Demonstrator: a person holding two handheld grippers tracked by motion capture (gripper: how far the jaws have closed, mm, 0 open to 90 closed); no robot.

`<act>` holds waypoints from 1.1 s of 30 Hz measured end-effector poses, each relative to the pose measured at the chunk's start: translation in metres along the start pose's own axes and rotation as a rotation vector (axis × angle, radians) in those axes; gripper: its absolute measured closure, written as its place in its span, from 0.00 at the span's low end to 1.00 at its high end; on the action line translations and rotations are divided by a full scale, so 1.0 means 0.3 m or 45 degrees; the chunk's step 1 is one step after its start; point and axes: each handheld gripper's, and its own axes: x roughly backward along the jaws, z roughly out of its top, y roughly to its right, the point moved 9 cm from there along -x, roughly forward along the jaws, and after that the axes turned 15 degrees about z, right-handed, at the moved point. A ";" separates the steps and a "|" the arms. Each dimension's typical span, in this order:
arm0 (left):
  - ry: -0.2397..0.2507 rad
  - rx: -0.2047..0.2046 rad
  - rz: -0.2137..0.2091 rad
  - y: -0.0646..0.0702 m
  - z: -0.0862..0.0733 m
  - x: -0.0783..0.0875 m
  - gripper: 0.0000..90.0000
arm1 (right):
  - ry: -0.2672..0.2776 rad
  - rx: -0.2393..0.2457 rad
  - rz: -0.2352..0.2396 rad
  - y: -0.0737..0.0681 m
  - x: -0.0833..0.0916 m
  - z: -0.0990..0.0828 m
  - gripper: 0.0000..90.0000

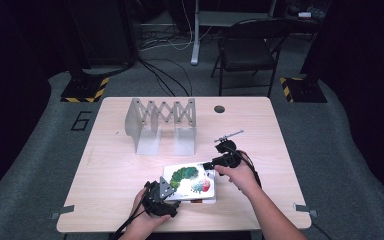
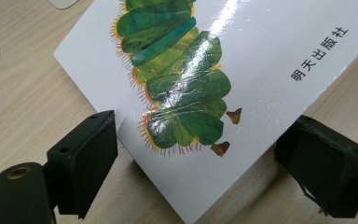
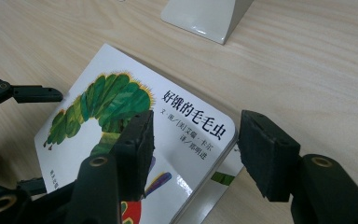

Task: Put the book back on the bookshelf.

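The left gripper (image 1: 166, 192) sits at the near left corner of the book (image 1: 192, 181), its jaws spread wide to either side of that corner. In its own view the left pad (image 2: 86, 161) looks to be just at the cover's edge, and the right pad (image 2: 324, 170) stands clear of the book over bare wood, so nothing is clamped. The right gripper (image 1: 211, 165) comes in at the far right corner; its jaws stand apart, one pad (image 3: 137, 151) above the cover and the other (image 3: 265, 154) beyond the edge, over the table (image 1: 120, 170). Whether that first pad touches the cover I cannot tell.

The book lies flat on the near middle of the table, a green caterpillar on its white cover. Its near right corner seems lifted, with something lying under it, mostly hidden and hard to make out. Both gripper views cut the book off at their edges.

Farther back, left of centre, stands a white rack (image 1: 160, 122), well apart from the book. Both forearms enter from the near edge.
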 end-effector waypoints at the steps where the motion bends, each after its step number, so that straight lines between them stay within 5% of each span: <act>1: -0.010 -0.011 -0.012 0.000 -0.002 0.004 0.15 | 0.000 0.000 0.000 0.000 0.000 0.000 0.51; 20: 0.078 -0.136 0.052 0.014 0.006 0.021 0.25 | -0.005 0.006 -0.007 0.003 -0.002 -0.001 0.51; 33: 0.104 -0.098 0.058 0.016 0.007 0.018 0.25 | -0.015 -0.001 -0.012 0.018 -0.018 -0.002 0.50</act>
